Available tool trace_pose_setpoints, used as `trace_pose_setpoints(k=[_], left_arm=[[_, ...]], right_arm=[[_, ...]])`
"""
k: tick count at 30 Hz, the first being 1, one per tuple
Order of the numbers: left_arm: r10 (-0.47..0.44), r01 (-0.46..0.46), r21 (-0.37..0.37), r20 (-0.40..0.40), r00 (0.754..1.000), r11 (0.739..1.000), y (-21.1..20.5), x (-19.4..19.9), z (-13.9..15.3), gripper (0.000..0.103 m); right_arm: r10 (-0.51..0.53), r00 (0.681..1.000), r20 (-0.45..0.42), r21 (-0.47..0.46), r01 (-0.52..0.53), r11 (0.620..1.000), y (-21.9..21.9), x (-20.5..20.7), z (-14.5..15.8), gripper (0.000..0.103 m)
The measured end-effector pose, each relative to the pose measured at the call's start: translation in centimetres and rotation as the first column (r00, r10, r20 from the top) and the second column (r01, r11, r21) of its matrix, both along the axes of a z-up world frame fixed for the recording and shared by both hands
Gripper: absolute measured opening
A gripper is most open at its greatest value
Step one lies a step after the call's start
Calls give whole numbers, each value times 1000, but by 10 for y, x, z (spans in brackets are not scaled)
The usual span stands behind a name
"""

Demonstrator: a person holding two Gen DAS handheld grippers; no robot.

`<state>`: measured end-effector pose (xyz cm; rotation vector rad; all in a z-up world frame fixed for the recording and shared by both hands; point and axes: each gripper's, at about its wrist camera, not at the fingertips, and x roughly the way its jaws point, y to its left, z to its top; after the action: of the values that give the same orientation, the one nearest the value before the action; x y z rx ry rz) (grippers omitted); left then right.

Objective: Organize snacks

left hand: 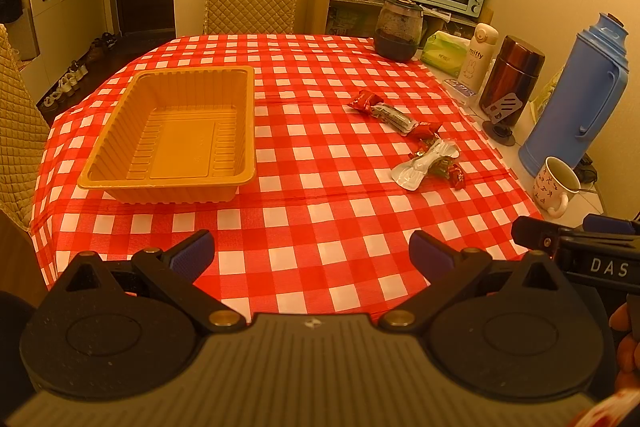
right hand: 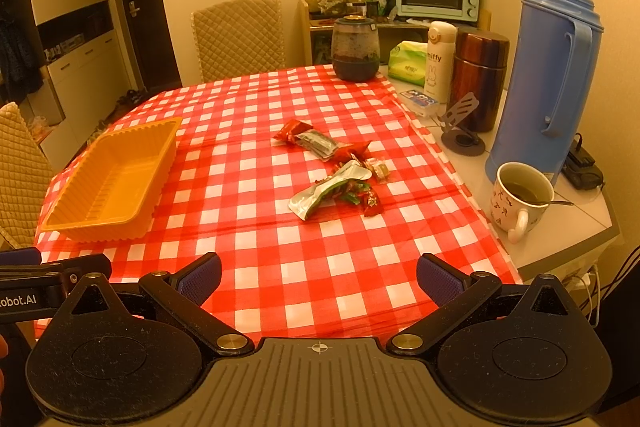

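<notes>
So both grippers are hanging over the near edge of the table, nothing in either one. The left gripper (left hand: pixel 311 253) has its blue-padded fingers spread wide apart, and the right gripper (right hand: pixel 319 277) is the same, jaws wide with only the red and white checked tablecloth (right hand: pixel 256 251) showing between them.

The orange tray (left hand: pixel 172 135) sits on the left half of the table with nothing inside it. It's a rectangle with ribbed walls, and its long axis runs from the near side toward the far side of the table, tilted a little in the right wrist view.

The snacks (right hand: pixel 336 173) are in a loose pile right of the table's middle, well apart from the tray. Farthest back is a red packet (right hand: pixel 291 131) with a dark clear-wrapped bar (right hand: pixel 318 143) touching it, and those two lie in a line slanting from far-left to near-right. Closer in there's a silver pouch (right hand: pixel 328 189) lying flat, long axis running near-left to far-right, its torn-looking end toward the near-left. Small red and green candies (right hand: pixel 362 197) are bunched against its right side.

Along the right edge off the cloth there's a blue thermos (right hand: pixel 548 75) and a mug (right hand: pixel 520 199) with a spoon in it
</notes>
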<state>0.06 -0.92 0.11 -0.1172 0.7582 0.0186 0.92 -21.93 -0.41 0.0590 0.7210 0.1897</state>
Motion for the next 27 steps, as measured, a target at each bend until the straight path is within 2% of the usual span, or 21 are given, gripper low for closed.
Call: trace_pose_setpoints(k=[27], left_arm=[[-4,4,-2,4,1000,1000,-3,1,1,103]], right_arm=[[-2,1000,1,3,2,1000,-1,-1,0,103]])
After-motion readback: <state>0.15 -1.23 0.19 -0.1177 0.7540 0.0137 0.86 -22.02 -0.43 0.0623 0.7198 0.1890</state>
